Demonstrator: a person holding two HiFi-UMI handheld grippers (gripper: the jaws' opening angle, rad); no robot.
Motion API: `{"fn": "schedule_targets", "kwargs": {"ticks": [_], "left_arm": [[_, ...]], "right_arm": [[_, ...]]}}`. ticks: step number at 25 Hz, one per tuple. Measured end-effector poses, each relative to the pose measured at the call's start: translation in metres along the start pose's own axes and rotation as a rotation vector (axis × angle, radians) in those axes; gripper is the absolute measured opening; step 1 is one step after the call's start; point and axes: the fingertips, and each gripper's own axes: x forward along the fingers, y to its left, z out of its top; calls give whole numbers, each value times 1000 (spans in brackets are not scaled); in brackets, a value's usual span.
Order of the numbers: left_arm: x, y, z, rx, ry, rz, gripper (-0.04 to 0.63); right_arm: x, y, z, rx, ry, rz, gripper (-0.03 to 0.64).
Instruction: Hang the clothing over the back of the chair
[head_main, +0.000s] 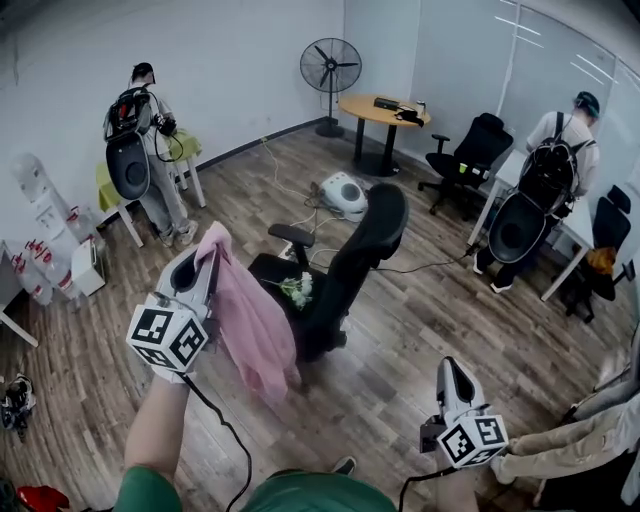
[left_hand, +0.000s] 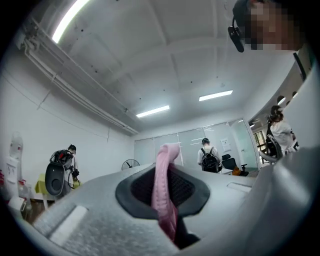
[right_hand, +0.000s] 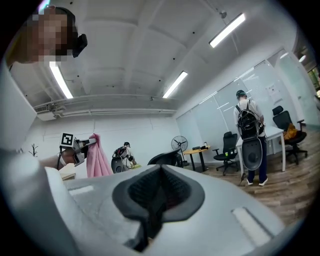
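Observation:
A pink garment hangs from my left gripper, which is shut on its top edge, left of the black office chair. In the left gripper view the pink cloth is pinched between the closed jaws. The chair's tall back leans toward the upper right, and its seat holds a small pale object. My right gripper is lower right of the chair, with its jaws together and nothing in them. In the right gripper view the jaws meet, and the garment and chair show beyond.
A white floor device and cables lie behind the chair. Two people with backpacks stand at the far left and far right. A round table, a fan and more office chairs line the back.

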Motion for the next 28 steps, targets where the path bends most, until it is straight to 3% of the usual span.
{"fn": "schedule_targets", "kwargs": {"ticks": [6,13,20,26,28], "left_arm": [[93,2,8,123,8,38,26],[212,-11,5,158,29,-24,26],[329,-76,-4,176,35,-248,28],[378,-169,-14,235,10,-490,28],[390,-201,-13,223,2,-553,26]], "right_arm": [[15,-57,1,14,15,-14,-8],[12,-108,3,51,-3,-158,-8],[13,-114,-19,106,-22,-333,-8],[17,-92,-44,119,-38,-452,-8],[14,-87,-47,131,-51,-497,-8]]}}
